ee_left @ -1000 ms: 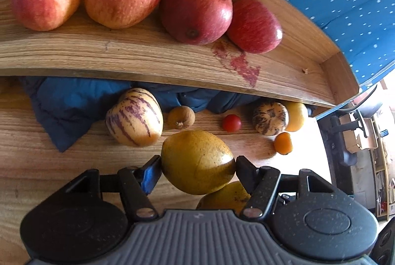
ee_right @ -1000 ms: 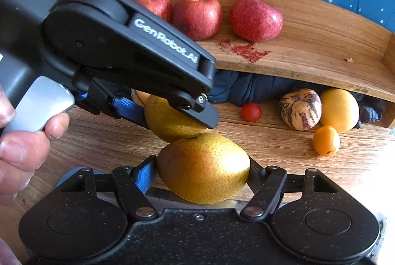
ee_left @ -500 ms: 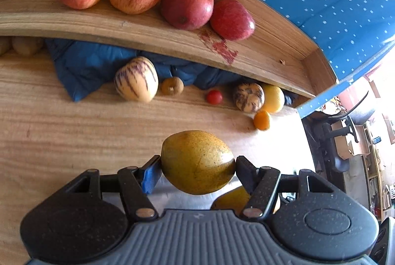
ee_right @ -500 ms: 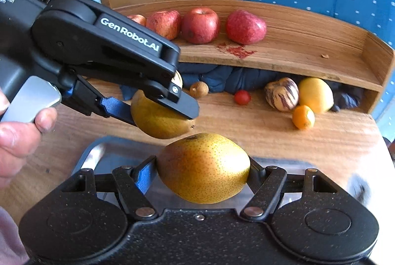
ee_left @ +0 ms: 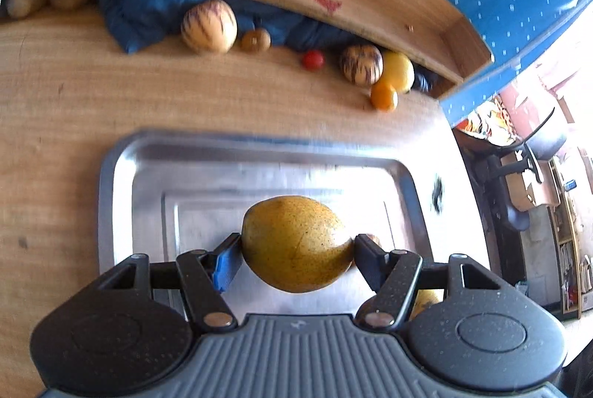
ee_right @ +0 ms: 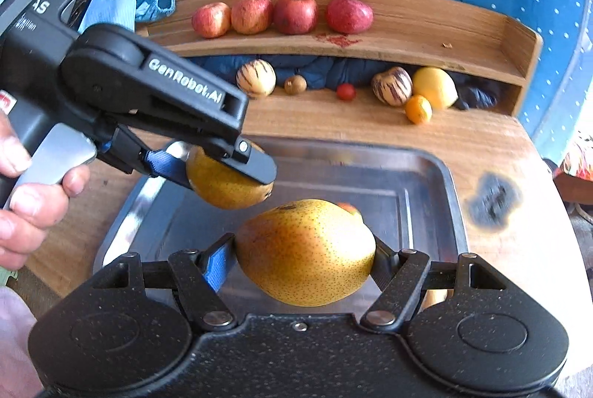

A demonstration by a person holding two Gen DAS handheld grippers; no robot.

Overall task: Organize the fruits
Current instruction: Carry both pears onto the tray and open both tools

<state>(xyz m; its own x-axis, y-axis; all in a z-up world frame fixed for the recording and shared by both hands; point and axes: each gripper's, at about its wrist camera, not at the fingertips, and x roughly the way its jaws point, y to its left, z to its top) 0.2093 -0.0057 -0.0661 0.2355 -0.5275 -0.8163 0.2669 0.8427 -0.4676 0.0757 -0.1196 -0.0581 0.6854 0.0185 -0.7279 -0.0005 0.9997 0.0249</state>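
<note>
Pears: one (ee_left: 296,242) clamped in the left gripper (ee_left: 294,255), another (ee_right: 305,251) clamped in the right gripper (ee_right: 304,259), both carried above the steel tray (ee_right: 450,198), apparently for setting down together.

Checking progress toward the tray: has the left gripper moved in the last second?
Yes. The left gripper, shut on a pear, pulled back from the shelf to above the tray.

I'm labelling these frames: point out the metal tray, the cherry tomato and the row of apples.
metal tray (ee_left: 122,153), left wrist view, far left rim.
cherry tomato (ee_right: 346,91), right wrist view, centre of its red skin.
row of apples (ee_right: 295,13), right wrist view, front of the third apple.
</note>
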